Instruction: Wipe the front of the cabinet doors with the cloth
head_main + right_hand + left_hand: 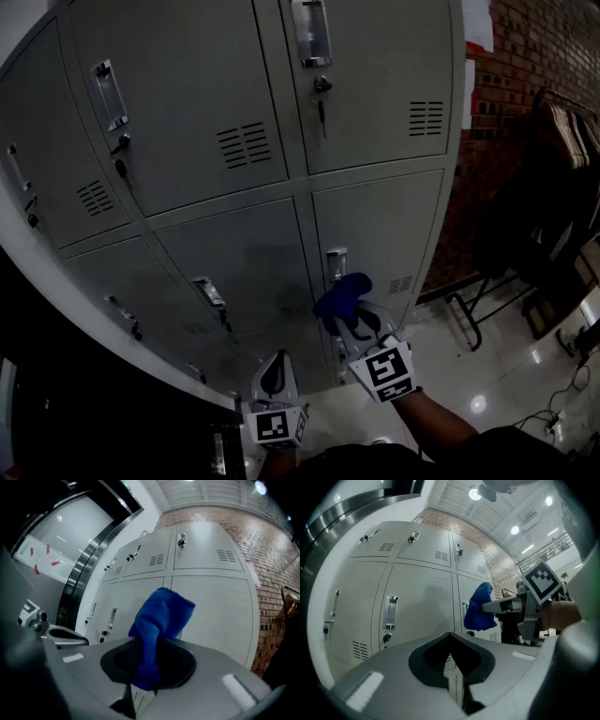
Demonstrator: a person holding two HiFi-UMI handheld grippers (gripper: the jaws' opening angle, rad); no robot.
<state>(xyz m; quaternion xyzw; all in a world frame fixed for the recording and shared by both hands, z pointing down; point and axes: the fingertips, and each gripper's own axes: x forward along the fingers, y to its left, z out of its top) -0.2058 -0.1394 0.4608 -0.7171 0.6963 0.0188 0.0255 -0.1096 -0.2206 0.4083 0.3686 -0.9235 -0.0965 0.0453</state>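
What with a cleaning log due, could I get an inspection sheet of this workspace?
Surface: grey cabinet doors, all closed; keys in some locks.
Job's things: blue cloth, held up near the lower right door; contact unclear.
Clutter: nothing seen.
Grippers: right gripper, fingers shut on the cloth; left gripper shut, empty, off the doors.
Cables: loose cables on the floor, far right.
Surroundings: brick wall, clothes rack, glossy floor.
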